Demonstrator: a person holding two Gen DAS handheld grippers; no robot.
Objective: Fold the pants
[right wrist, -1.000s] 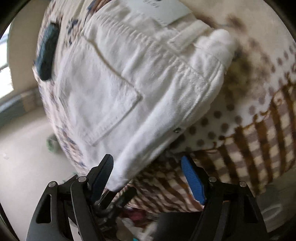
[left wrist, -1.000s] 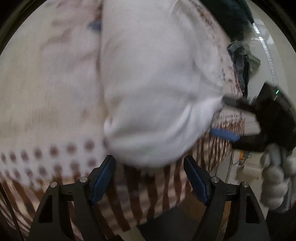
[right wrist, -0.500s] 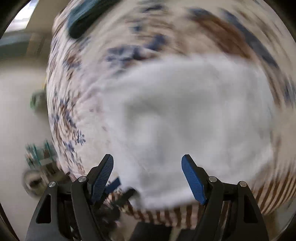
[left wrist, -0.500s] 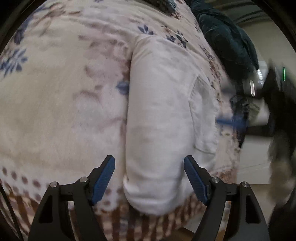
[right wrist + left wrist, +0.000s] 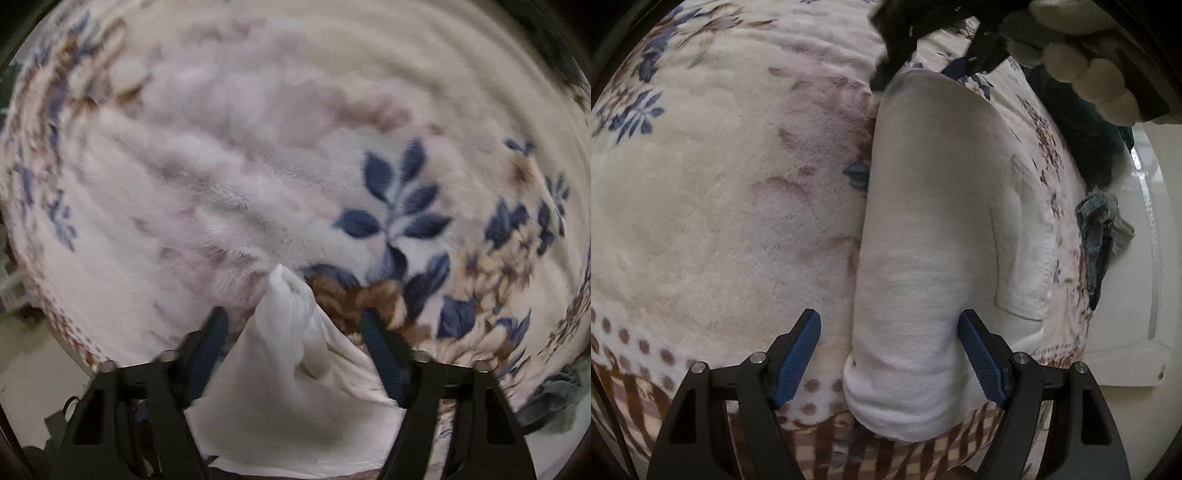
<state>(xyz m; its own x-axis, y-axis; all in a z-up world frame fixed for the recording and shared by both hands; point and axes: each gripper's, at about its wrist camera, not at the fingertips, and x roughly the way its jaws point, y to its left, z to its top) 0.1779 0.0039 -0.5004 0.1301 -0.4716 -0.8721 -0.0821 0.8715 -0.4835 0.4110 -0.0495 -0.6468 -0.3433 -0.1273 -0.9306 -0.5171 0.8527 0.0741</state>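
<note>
Spread under everything is a plush cream blanket with blue leaf sprays, tan blossoms and a brown dotted and striped border, its fleecy pile filling most of both wrist views. On it lie the white denim pants folded into a long, thick bundle, running straight away from the left gripper. That gripper's jaws stand wide apart and grip nothing; the rounded near end of the bundle sits between the two blue pads, closer to the right-hand pad, with a strip of blanket showing on the left-hand side. A sewn pocket edge shows on the bundle just beyond the right-hand pad.

At the far end of the bundle, well ahead of the left jaws, the right gripper appears from outside as a dark frame pressed near the fold, with a pale fuzzy sleeve or glove beside it at the top right.

From the right wrist view, the right gripper also has its jaws spread wide. A bunched peak of the white cloth rises in the gap between them, touching neither pad as far as can be seen.

Off the blanket's edge, beyond the left gripper's right-hand jaw, lie a crumpled blue denim garment and a dark teal cloth heap.
</note>
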